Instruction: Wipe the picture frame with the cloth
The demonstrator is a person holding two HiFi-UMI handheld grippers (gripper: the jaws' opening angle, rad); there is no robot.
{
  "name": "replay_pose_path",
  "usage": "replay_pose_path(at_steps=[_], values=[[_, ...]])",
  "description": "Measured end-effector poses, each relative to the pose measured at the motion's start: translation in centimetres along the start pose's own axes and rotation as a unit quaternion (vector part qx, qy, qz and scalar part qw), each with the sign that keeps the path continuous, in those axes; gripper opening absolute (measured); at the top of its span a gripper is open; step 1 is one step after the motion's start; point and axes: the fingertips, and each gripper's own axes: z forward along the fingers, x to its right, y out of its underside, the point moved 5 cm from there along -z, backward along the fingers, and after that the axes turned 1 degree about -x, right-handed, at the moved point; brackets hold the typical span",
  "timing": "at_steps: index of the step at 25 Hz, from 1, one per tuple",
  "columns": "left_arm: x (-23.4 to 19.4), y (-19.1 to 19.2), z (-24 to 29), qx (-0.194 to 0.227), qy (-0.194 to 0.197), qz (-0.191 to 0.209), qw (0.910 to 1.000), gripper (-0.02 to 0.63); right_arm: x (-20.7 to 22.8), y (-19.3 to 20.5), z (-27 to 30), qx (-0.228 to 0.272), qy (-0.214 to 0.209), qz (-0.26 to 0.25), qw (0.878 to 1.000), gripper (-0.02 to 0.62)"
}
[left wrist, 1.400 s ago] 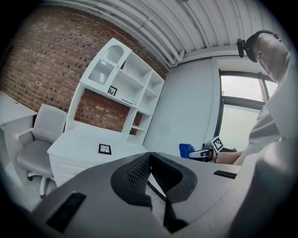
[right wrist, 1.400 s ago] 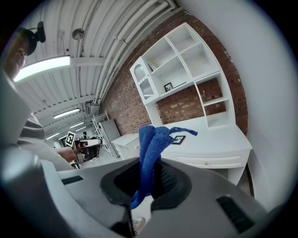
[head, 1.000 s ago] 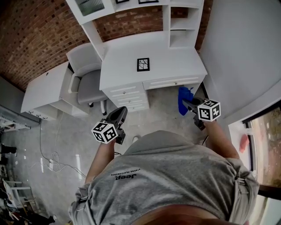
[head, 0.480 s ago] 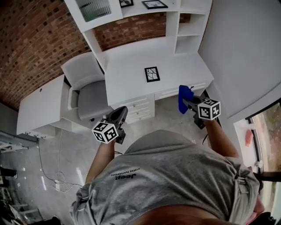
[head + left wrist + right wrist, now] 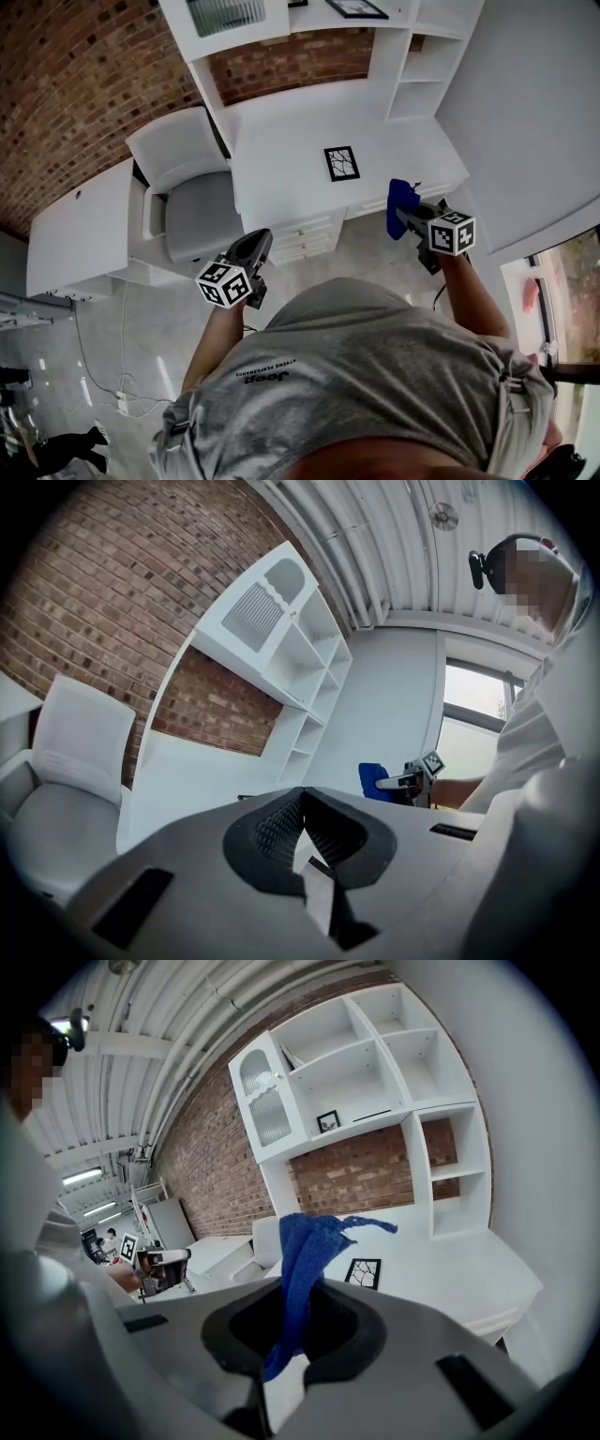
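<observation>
1. The cloth (image 5: 305, 1251) is deep blue.
2. The picture frame (image 5: 341, 163) has a black border around a white face crossed by black crack-like lines.
3. The worktop (image 5: 281, 141) and the shelves (image 5: 412, 56) are white.
4. The wall (image 5: 75, 84) is red-brown brick.
5. The chair (image 5: 192, 202) has a grey seat in a white shell.
6. The left tool (image 5: 260, 234) and the right tool (image 5: 405, 216) are dark grey, and their cubes carry black-and-white square markers.

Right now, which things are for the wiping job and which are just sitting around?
For the job: blue cloth, pinched in the right claw; picture frame on the white desk.
Just lying about: chair; framed picture on the shelf; shut, empty left claw.
</observation>
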Motion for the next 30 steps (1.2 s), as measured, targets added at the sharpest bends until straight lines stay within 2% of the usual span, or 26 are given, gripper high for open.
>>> replay_pose_path(at_steps=[7,13,17,21,24,30], values=[[-2.6,0.0,1.2,-0.004,-0.015,-0.013,0.9998,0.018,2.0,-1.5,3.0,-0.007,-0.005,0.001,1.000,0.051],[-3.1,-0.6,5.2,-0.011,-0.039,-0.008,0.9992,0.018,6.9,-2.6,5.9,-0.013,-0.035,0.005,0.999,0.051],[-3.5,-1.4,9.5,-0.006,-0.070,-0.003,0.9975,0.019,11.8,-4.5,8.7,-0.020,-0.069,-0.010,0.997,0.051],[-3.2,-2.6,15.5,0.010,-0.097,-0.020,0.9950,0.018,17.1,-7.1,11.3,-0.039,-0.109,-0.027,0.993,0.051],[-2.6,-3.3,19.9,0.004,-0.110,-0.023,0.9937,0.018,20.4,-8.9,12.8,-0.052,-0.137,-0.040,0.988,0.051],[-2.4,-3.7,26.0,-0.025,-0.131,-0.021,0.9908,0.018,25.5,-9.8,15.5,-0.069,-0.171,-0.029,0.982,0.051]])
